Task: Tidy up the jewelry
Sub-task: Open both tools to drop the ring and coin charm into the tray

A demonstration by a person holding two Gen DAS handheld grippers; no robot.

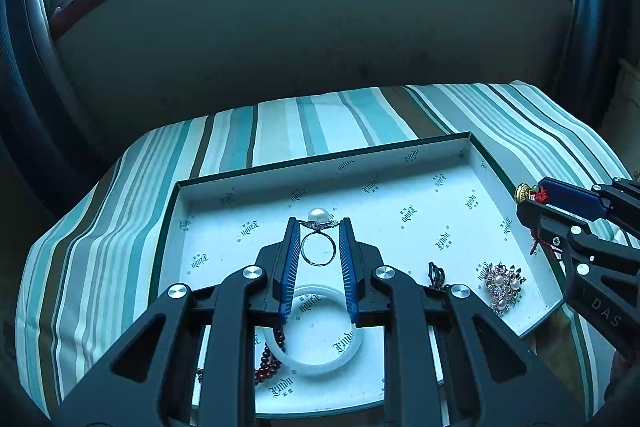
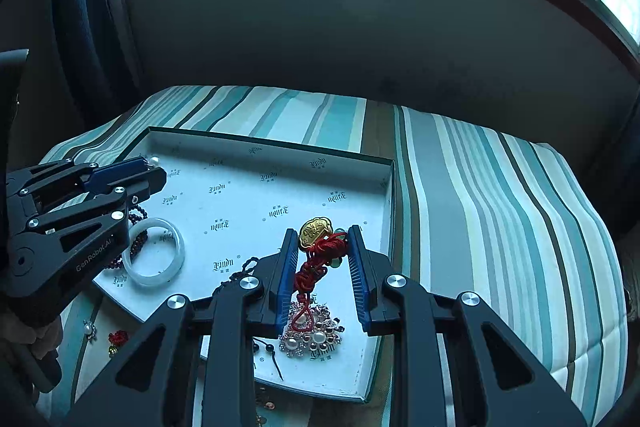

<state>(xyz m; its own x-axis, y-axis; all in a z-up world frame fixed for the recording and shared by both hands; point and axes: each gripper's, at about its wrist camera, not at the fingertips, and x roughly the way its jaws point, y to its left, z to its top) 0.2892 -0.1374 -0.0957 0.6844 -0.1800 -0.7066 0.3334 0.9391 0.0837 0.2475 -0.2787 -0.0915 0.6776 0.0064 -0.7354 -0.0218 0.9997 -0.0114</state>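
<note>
Ring: pearl ring (image 1: 318,241) is pinched at its head between the tips of the left gripper (image 1: 319,227), band hanging free below, up over the middle of the tray (image 1: 280,174).
Left tool: clenched on that ring; only the setting's edges are caught, a thin hold.
Charm: gold charm on red cord (image 2: 318,251) is clamped in the right gripper (image 2: 323,239), gold piece poking out past the tips, knotted cord trailing back between the fingers.
Right tool: clenched on the charm, hovering above the tray's right side, close to the wall.
Tray contents: white bangle (image 1: 314,327) lies flat near the front with dark red beads (image 1: 269,359) beside it; pearl brooch (image 1: 500,285) sits toward the right, and a dark cord piece (image 1: 437,273) lies just left of it.
Loose bits: a small pearl piece (image 2: 89,329) and a red trinket (image 2: 118,338) seem to lie off the tray on the striped cloth (image 2: 500,187), though that corner is dim.
Step in hand: both pieces carried over the tray, judged ready for setting down.
How to do it well: pick bare floor, ring toward the open back half, charm clear of the brooch; lower until the piece nearly touches, then ease the jaws apart so the ring does not roll or the cord snag.
Risk: cord looping on a finger as the jaws part.
</note>
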